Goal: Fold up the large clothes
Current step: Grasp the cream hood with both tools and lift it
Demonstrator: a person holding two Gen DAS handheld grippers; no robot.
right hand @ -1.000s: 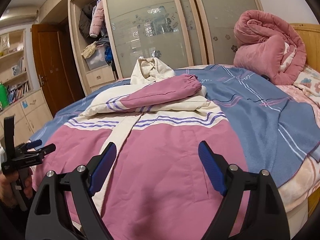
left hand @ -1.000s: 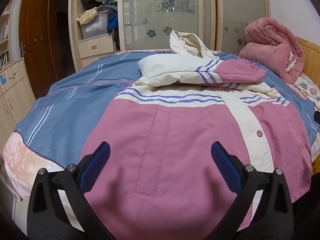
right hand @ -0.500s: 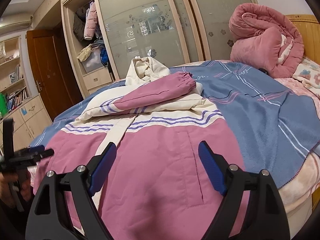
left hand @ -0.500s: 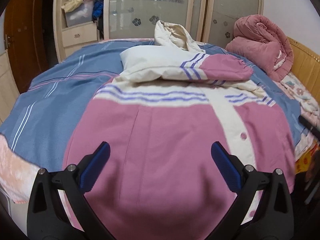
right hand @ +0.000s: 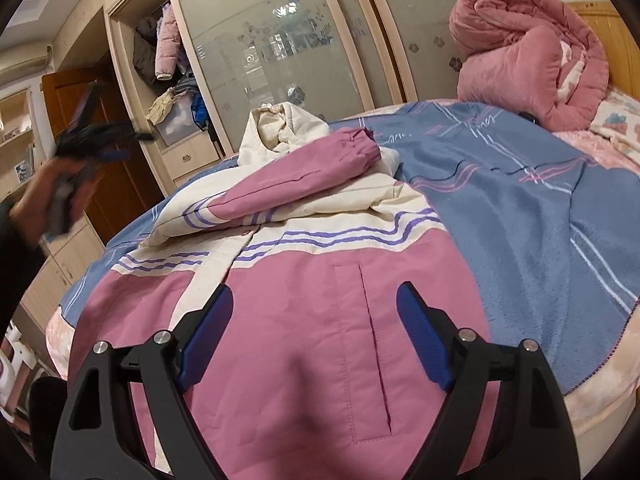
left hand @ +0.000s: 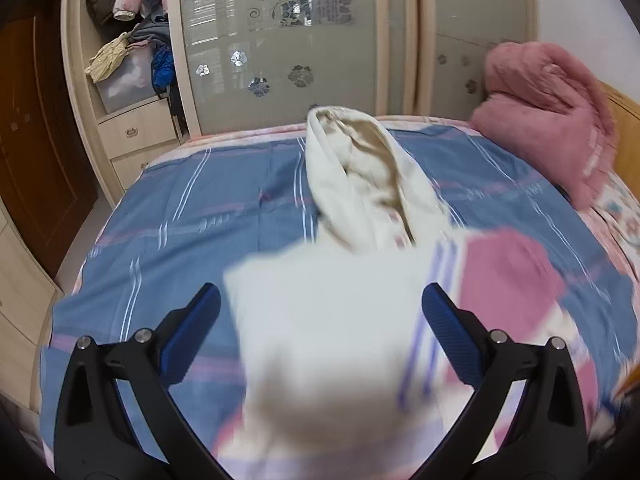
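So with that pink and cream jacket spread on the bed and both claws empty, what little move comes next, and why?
Probably the left claw drops toward the cream hood to fold it down onto the pink and cream striped jacket. Both sleeves already lie across the chest, the hood alone sticks out over the blue blanket, and that open claw hangs just before it. The right claw waits open above the hem.

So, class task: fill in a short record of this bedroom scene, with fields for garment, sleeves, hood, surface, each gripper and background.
garment: pink and cream jacket, lying front up
sleeves: folded across the chest
hood: cream hood, at the far end
surface: blue blanket on a bed
left gripper: open, above the sleeves
right gripper: open, above the lower front
background: rolled pink quilt, wardrobe
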